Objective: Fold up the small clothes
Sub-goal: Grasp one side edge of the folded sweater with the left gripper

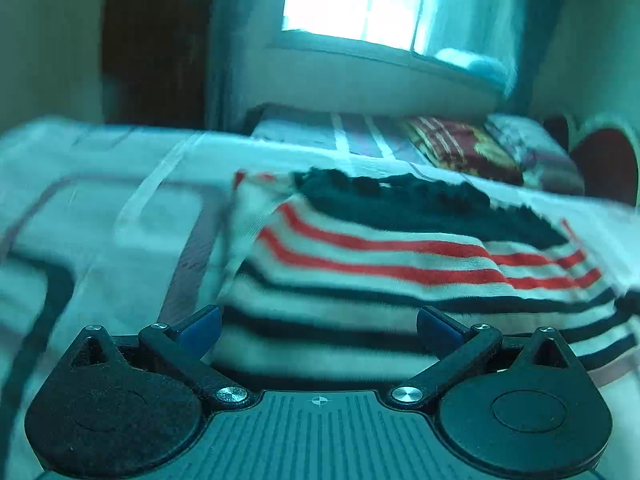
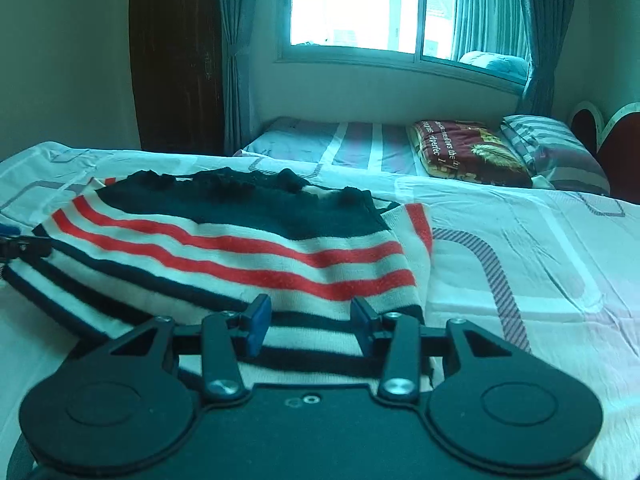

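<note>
A small striped knit garment, white with red and dark stripes and a dark ruffled edge, lies on the bed sheet. It also shows in the right wrist view. My left gripper is open wide, its blue-padded fingers astride the garment's near edge, close above it. The left view is blurred. My right gripper is open, fingers over the garment's near right part with nothing between them. A bit of the left gripper shows at the garment's left edge.
The white patterned sheet spreads to the right. A second bed stands behind with a dark red folded blanket and a striped pillow. A window with curtains and a dark wardrobe are at the back.
</note>
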A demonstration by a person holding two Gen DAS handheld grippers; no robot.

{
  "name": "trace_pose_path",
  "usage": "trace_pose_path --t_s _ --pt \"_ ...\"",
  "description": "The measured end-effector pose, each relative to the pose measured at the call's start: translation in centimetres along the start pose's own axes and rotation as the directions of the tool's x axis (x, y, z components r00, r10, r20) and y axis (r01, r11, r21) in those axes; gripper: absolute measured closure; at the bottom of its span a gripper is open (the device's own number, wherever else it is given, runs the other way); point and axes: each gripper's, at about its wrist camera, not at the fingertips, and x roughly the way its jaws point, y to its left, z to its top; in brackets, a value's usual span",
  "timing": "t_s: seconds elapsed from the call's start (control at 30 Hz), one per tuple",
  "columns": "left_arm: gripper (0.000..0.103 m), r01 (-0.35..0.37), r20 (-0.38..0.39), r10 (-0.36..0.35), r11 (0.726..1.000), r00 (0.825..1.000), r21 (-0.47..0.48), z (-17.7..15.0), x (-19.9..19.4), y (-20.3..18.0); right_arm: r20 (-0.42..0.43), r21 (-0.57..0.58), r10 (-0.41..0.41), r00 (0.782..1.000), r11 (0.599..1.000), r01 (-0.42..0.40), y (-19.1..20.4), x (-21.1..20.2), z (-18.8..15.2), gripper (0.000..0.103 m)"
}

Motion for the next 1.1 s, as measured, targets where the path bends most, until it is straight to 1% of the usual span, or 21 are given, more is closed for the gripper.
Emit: trace_pose_path --t_s 0.07,0.1,0.13,0.17,0.23,0.33,0.37,0.47,0.53,0.57,0.63,0.67,0.73,0.77,0.8,0.87,0.93,0.97,1.0,1.03,1.1 --pt "0.0 0.035 -0.002 -0.036 0.986 0.999 -0.162 -1.9 -1.2 2.0 0.017 0.023 0.007 1.0 1.0 -0.008 -0.1 -1.4 -0.6 0.063" --pt "0.007 0.047 0.0 -0.048 0.968 0.999 -0.246 -2.8 -1.3 2.8 0.028 0.035 0.003 1.0 0.999 -0.004 0.0 -2.0 -0.8 0.067" --pt "0.017 0.072 -0.002 -0.077 0.942 0.997 -0.327 -3.6 -1.1 3.6 0.041 0.049 -0.008 0.999 0.999 0.006 0.1 -2.5 -1.0 0.075" --pt "0.019 0.097 -0.004 -0.108 0.91 0.994 -0.404 -4.3 -0.6 4.3 0.048 0.063 -0.016 0.999 0.998 0.013 0.3 -2.8 -1.0 0.079" --pt "0.02 0.126 0.049 -0.117 0.86 0.992 -0.495 -5.0 -0.2 5.0 0.063 0.104 -0.006 0.998 0.995 -0.001 0.4 -3.2 -0.8 0.087" --pt "0.02 0.169 0.093 -0.141 0.785 0.986 -0.596 -5.1 1.1 5.9 0.071 0.145 0.037 0.997 0.988 -0.047 0.9 -3.4 0.0 0.088" --pt "0.02 0.183 0.108 -0.148 0.77 0.983 -0.611 -5.1 1.6 6.1 0.076 0.141 0.042 0.996 0.989 -0.052 1.2 -3.4 0.2 0.088" --pt "0.02 0.207 0.151 -0.144 0.751 0.978 -0.626 -5.0 2.5 6.0 0.085 0.124 0.062 0.994 0.99 -0.072 1.9 -3.2 0.9 0.088" --pt "0.02 0.249 0.188 -0.167 0.743 0.968 -0.622 -5.3 2.8 5.7 0.086 0.115 0.072 0.994 0.99 -0.082 2.3 -2.9 1.2 0.088" --pt "0.02 0.262 0.207 -0.169 0.744 0.964 -0.614 -5.6 2.7 5.5 0.087 0.112 0.075 0.993 0.99 -0.084 2.5 -2.7 1.2 0.087" --pt "0.02 0.255 0.225 -0.148 0.768 0.963 -0.588 -5.9 2.8 4.8 0.082 0.108 0.082 0.993 0.99 -0.091 2.7 -2.1 1.2 0.087" --pt "0.02 0.259 0.233 -0.145 0.764 0.962 -0.592 -5.6 3.1 4.9 0.076 0.107 0.086 0.993 0.99 -0.094 2.8 -1.7 1.3 0.087" --pt "0.02 0.281 0.259 -0.143 0.711 0.955 -0.644 -4.8 4.1 5.7 0.063 0.114 0.094 0.994 0.988 -0.101 2.9 -0.7 1.3 0.087" --pt "0.02 0.284 0.264 -0.139 0.694 0.955 -0.662 -4.1 4.8 6.0 0.057 0.121 0.099 0.993 0.987 -0.105 2.9 -0.2 1.4 0.087" --pt "0.02 0.272 0.254 -0.13 0.689 0.958 -0.672 -3.4 5.5 6.2 0.051 0.127 0.108 0.993 0.985 -0.114 3.0 0.5 1.6 0.087" --pt "0.02 0.246 0.238 -0.112 0.707 0.965 -0.663 -2.5 6.5 6.1 0.037 0.135 0.132 0.991 0.981 -0.136 3.2 2.0 1.9 0.089" --pt "0.022 0.231 0.229 -0.104 0.727 0.968 -0.646 -2.1 7.2 5.8 0.021 0.142 0.156 0.988 0.977 -0.157 3.5 3.6 2.2 0.095" --pt "0.024 0.227 0.225 -0.103 0.732 0.969 -0.642 -1.9 7.4 5.7 0.015 0.142 0.174 0.985 0.974 -0.175 3.9 4.3 2.3 0.096" --pt "0.04 0.214 0.211 -0.1 0.738 0.972 -0.639 -1.8 7.7 5.8 0.009 0.136 0.189 0.982 0.973 -0.189 4.3 4.9 2.4 0.096" --pt "0.06 0.194 0.187 -0.093 0.738 0.978 -0.646 -1.8 8.1 6.1 0.001 0.126 0.198 0.98 0.972 -0.197 4.9 5.5 2.4 0.098" --pt "0.072 0.203 0.177 -0.111 0.707 0.978 -0.677 -2.3 8.8 7.2 -0.018 0.101 0.218 0.976 0.971 -0.215 6.0 6.4 2.5 0.1"
